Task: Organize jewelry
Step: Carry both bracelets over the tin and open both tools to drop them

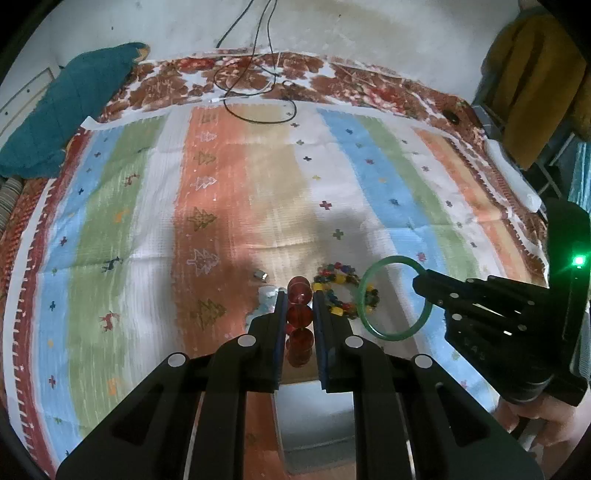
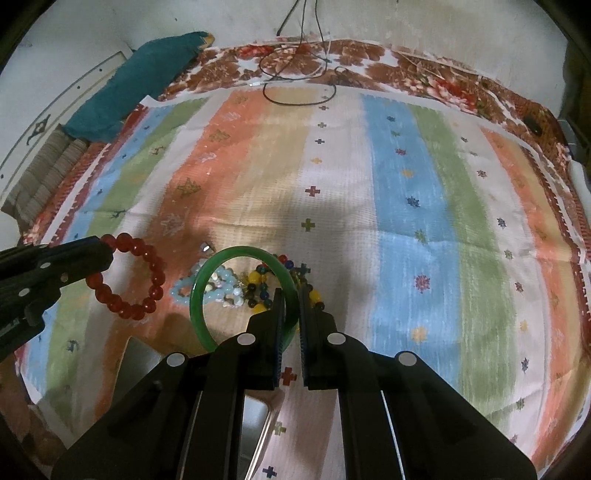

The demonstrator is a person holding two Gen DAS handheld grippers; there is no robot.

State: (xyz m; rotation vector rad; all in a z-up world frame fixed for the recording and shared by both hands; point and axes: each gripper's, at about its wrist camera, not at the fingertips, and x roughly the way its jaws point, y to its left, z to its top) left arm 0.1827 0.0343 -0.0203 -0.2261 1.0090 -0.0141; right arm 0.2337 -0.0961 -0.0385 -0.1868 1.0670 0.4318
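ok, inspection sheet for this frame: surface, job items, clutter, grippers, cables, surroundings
Surface: striped cloth spread over a floral sheet.
Job's things: red bead bracelet and green bangle lifted; pale blue bead bracelet and multicoloured bead bracelet lying on the cloth.
Clutter: small silver piece; tray partly hidden below the gripper.
Grippers: left gripper shut on the red bead bracelet; right gripper shut on the green bangle.
Cables: black cable looped at the far edge.
Surroundings: teal pillow, wall.
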